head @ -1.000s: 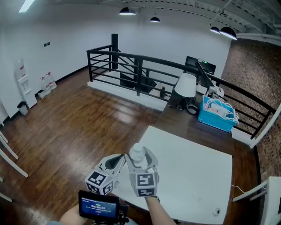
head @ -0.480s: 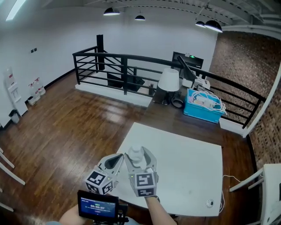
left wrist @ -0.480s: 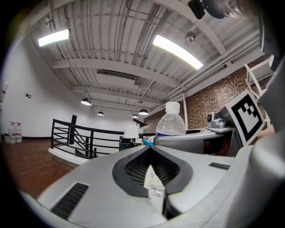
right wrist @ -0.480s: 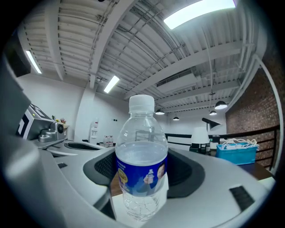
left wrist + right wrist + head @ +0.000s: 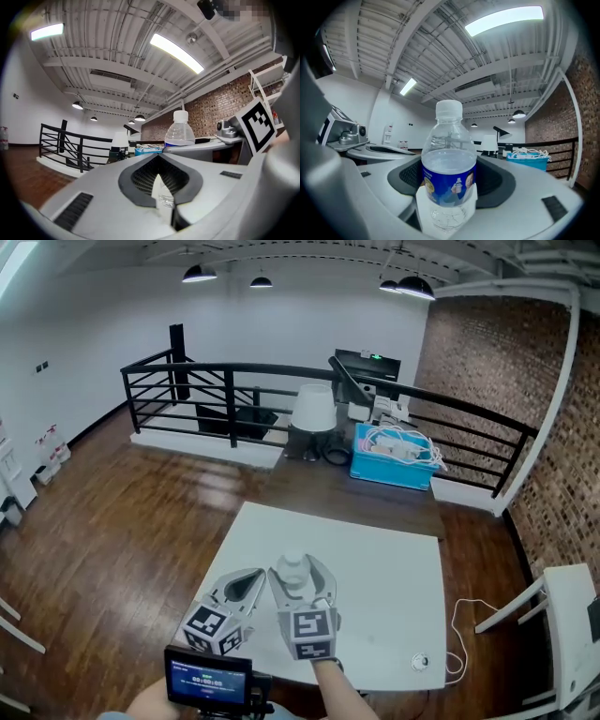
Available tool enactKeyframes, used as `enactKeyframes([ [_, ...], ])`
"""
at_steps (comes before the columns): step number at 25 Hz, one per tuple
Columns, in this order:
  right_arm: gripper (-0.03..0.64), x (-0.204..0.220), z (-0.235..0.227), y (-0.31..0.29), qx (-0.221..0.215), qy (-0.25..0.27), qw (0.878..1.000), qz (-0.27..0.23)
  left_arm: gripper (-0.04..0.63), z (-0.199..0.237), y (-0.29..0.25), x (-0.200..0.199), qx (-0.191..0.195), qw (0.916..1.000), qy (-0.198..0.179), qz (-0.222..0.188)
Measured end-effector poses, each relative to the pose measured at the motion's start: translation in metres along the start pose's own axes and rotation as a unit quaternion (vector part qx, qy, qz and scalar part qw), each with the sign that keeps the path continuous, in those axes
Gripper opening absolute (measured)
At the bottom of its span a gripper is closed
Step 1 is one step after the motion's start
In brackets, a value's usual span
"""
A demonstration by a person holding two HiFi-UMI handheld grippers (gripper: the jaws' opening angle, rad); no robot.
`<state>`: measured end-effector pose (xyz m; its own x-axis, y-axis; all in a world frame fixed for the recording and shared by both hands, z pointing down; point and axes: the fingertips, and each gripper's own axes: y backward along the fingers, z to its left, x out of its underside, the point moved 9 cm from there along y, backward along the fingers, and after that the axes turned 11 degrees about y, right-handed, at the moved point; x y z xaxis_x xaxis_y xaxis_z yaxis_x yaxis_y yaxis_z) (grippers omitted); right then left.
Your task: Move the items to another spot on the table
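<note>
Bottle [image 5: 294, 570] upright, clamped in the right tongs [image 5: 300, 585], above the counter's [image 5: 384, 559] near edge.
Hold it level, lower it onto bare counter before letting go; left tongs [image 5: 247, 583] are together, empty.

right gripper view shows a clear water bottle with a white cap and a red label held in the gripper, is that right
Not quite: the label is blue, not red. The rest holds. The right gripper view shows the right gripper shut on the clear water bottle, with the white cap on top.
</note>
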<state>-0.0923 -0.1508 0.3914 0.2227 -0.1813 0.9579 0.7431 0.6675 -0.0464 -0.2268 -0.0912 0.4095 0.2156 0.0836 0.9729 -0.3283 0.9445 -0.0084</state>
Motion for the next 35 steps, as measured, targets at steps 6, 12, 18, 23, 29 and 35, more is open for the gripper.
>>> enactKeyframes([
  [6, 0.293, 0.009, -0.041, 0.035, 0.027, -0.002, 1.0, 0.006, 0.012, -0.044, -0.031, 0.004, 0.029, 0.9995, -0.008, 0.008],
  [12, 0.293, 0.019, -0.077, 0.068, 0.053, -0.004, 0.999, 0.011, 0.012, -0.08, -0.057, 0.014, 0.056, 0.9982, -0.018, 0.01],
  [18, 0.293, 0.029, -0.109, 0.1, 0.072, -0.006, 0.997, 0.019, 0.012, -0.122, -0.083, 0.021, 0.078, 0.9967, -0.012, 0.021],
  [23, 0.293, 0.048, -0.132, 0.129, 0.093, -0.003, 0.995, 0.029, 0.012, -0.156, -0.1, 0.034, 0.099, 0.9947, -0.008, 0.026],
  [29, 0.294, 0.062, -0.169, 0.165, 0.12, -0.003, 0.992, 0.042, 0.012, -0.198, -0.131, 0.045, 0.124, 0.9916, -0.003, 0.037],
  [35, 0.293, 0.086, -0.203, 0.198, 0.152, -0.007, 0.987, 0.057, 0.012, -0.23, -0.162, 0.067, 0.154, 0.9871, -0.008, 0.044],
])
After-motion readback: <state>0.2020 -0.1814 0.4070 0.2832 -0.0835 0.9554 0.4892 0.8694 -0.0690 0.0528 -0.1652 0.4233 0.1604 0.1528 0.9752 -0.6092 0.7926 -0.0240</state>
